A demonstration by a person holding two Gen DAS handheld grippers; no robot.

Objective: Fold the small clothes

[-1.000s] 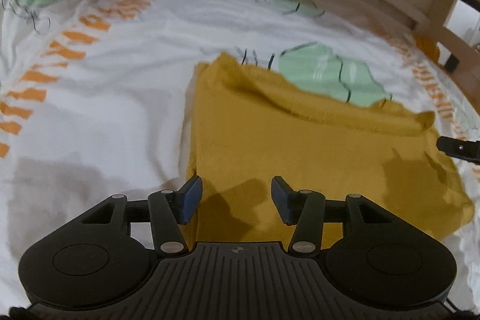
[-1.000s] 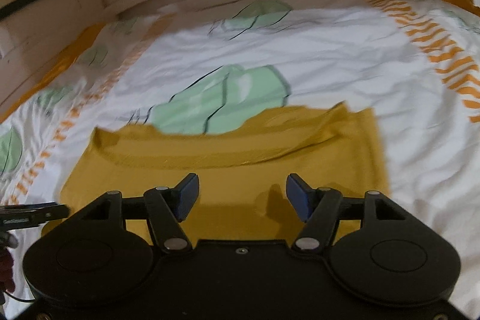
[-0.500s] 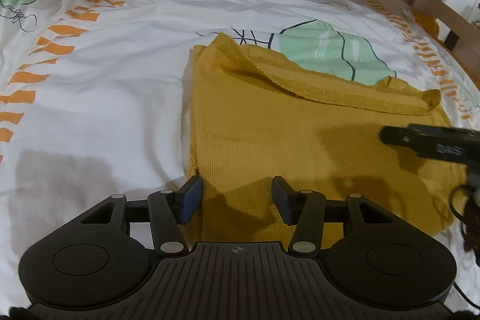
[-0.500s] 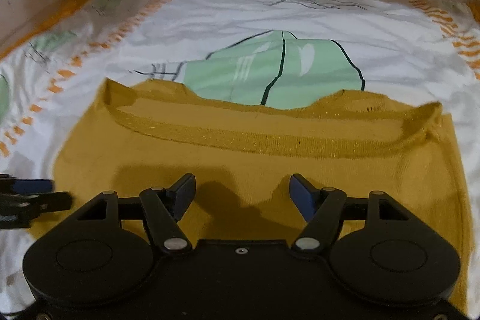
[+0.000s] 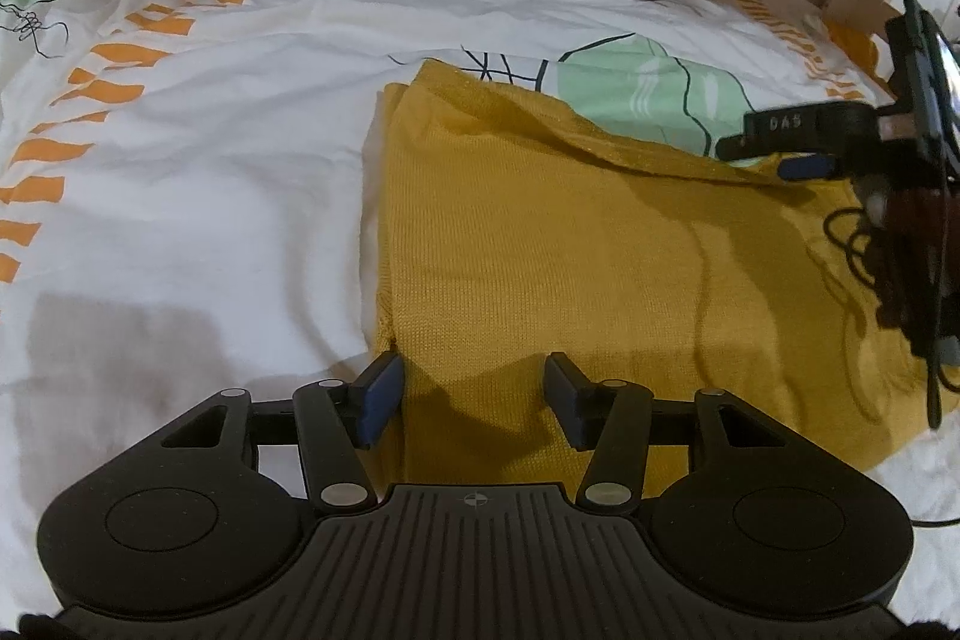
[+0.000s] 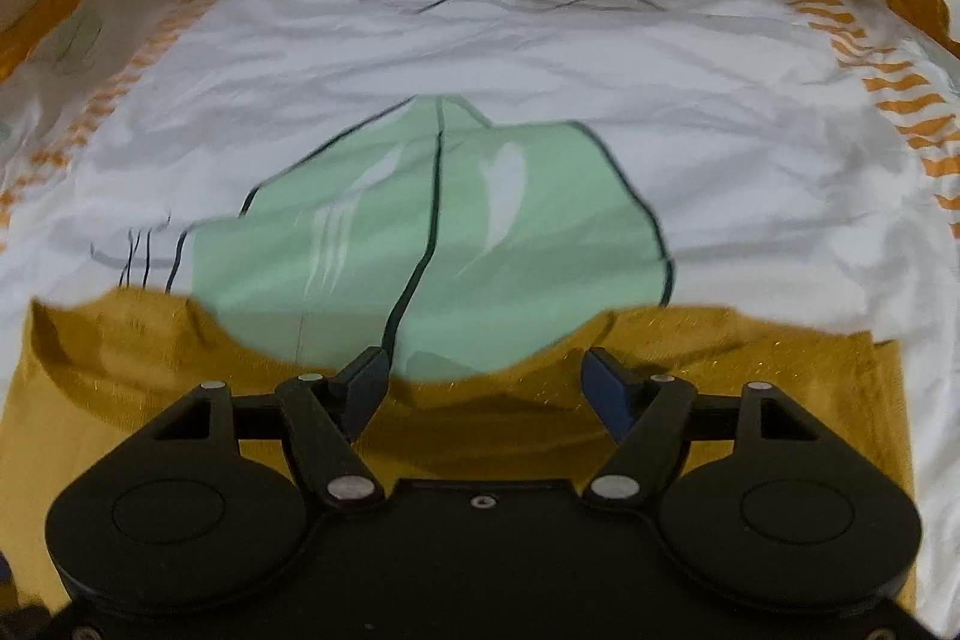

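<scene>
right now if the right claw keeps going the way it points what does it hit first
Most likely the far hem of the mustard garment, lying between the open right claw fingers. Just beyond is the bedsheet; depth is hard to judge.

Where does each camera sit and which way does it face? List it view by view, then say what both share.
Left wrist: on the left gripper, angled down over the mustard-yellow knitted garment's left edge; the right gripper shows at the right.
Right wrist: on the right gripper, angled down at the garment's far edge; jaws open, just widening, nothing clamped.
Shared: the garment and the white leaf-printed bedsheet.
</scene>
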